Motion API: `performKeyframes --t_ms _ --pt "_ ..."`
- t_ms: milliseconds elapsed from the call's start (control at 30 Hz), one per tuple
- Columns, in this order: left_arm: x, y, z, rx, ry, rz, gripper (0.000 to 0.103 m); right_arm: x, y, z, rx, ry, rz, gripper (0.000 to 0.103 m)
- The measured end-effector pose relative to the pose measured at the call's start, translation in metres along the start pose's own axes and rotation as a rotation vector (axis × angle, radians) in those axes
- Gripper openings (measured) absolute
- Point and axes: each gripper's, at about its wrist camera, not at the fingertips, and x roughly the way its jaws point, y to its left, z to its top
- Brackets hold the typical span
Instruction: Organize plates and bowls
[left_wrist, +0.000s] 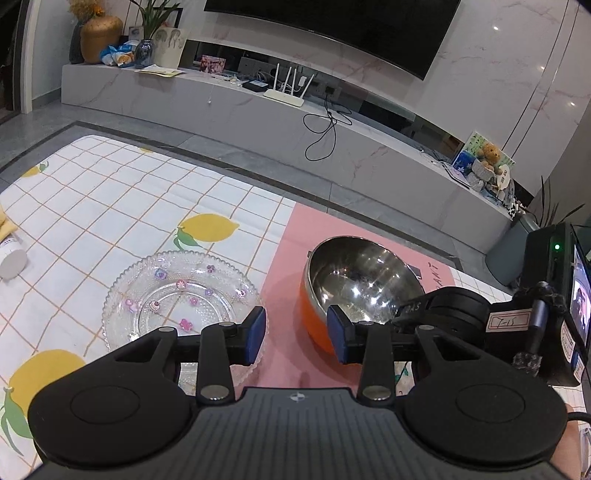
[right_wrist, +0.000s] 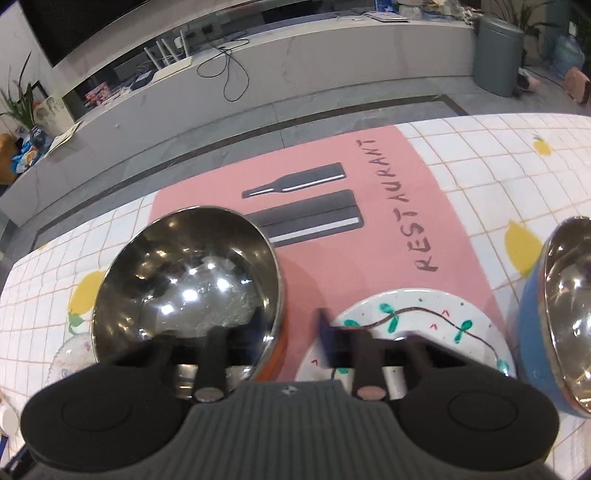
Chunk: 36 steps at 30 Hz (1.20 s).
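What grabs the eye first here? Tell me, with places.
The shiny steel bowl with an orange outside dominates, sitting on the pink RESTAURANT placemat with the right gripper straddling its rim. To its left lies a clear glass plate with flower decals on the lemon-print cloth. The left gripper hovers open between them.

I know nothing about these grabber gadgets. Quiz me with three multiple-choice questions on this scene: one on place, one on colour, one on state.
1. The white plate with green leaves lies mostly on:
A the pink placemat
B the TV shelf
C the floor tiles

2. The outside of the steel bowl nearest the glass plate is:
A blue
B orange
C green

3. The left gripper is:
A shut on a plate
B holding a spoon
C open, holding nothing

Answers: 1 A, pink shows around the plate; 2 B, its orange wall shows below the rim; 3 C, a bare gap separates the blue pads.
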Motion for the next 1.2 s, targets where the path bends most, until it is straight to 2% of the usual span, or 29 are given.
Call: performKeyframes --t_ms 167,367,500,600,733,933,967,1033,1067,1200 --pt "-0.004 0.004 0.001 -0.017 -0.008 -0.002 0.045 -0.008 -0.004 -0.005 0.014 0.008 0.000 0.008" --pt "-0.017 0.008 0.004 -0.058 -0.041 -0.051 0.047 -0.029 -0.012 -0.016 -0.002 0.011 0.026 0.008" --pt "-0.023 0.010 -0.004 -0.082 -0.020 -0.107 0.051 -0.046 -0.020 -0.032 0.001 0.043 0.061 0.008" --pt "-0.027 0.012 -0.011 -0.084 -0.004 -0.106 0.054 -0.064 -0.027 -0.046 -0.013 0.031 0.080 0.008" --pt "-0.034 0.012 -0.018 -0.090 0.059 -0.125 0.054 -0.091 -0.040 -0.065 -0.011 0.041 0.121 0.009" --pt "-0.063 -0.007 -0.053 0.031 0.171 -0.134 0.053 -0.132 -0.076 -0.099 0.018 0.054 0.171 0.009" --pt "-0.068 -0.009 -0.061 0.033 0.194 -0.143 0.051 -0.138 -0.082 -0.105 0.014 0.051 0.174 0.009" --pt "-0.076 -0.014 -0.078 0.042 0.231 -0.164 0.036 -0.150 -0.093 -0.117 0.012 0.056 0.174 0.009" --pt "-0.080 -0.017 -0.087 0.048 0.243 -0.163 0.034 -0.155 -0.099 -0.124 0.011 0.063 0.177 0.009" --pt "-0.096 -0.025 -0.115 0.084 0.245 -0.119 0.010 -0.169 -0.119 -0.148 0.016 0.085 0.179 0.009"
